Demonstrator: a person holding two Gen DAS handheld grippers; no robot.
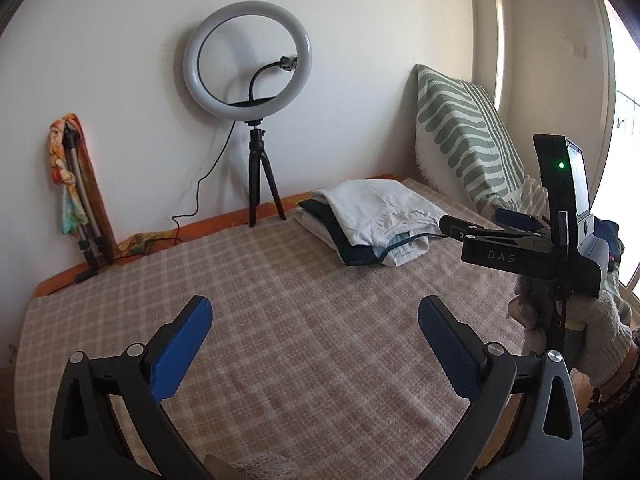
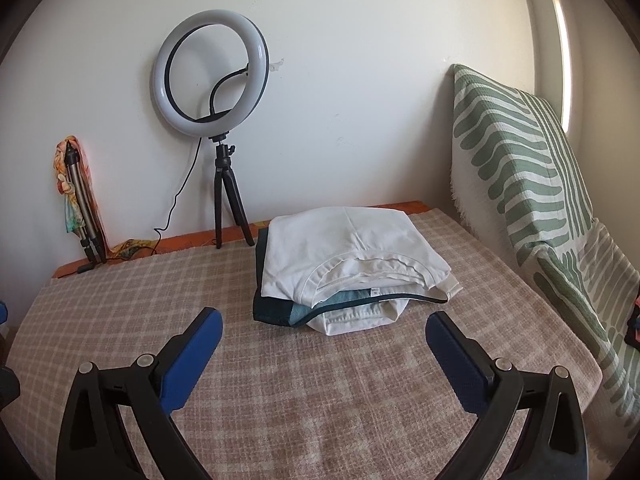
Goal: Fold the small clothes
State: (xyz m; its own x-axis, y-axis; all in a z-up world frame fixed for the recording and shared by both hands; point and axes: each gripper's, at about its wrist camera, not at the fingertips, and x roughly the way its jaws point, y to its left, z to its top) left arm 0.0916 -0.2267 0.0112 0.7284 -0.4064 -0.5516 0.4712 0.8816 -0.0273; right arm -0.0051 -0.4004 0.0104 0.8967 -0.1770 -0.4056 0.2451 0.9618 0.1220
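both claws – left claw (image 1: 315,312) and right claw (image 2: 324,326) – gape wide with nothing in them, so reach gently for the folded clothes pile (image 2: 348,264) lying right of the ring light (image 2: 211,72) – don't mess it.

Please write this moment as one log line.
left gripper: open, empty | right gripper: open, empty | folded clothes: stacked on blanket

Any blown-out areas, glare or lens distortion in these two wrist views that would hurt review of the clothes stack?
Left wrist view: the window at the right edge is blown out to white, and the wall edges bow from the fisheye. Right wrist view: a bright overexposed strip runs beside the striped cushion; the folded clothes stack is sharp and evenly lit. The ring light looks unlit in both.
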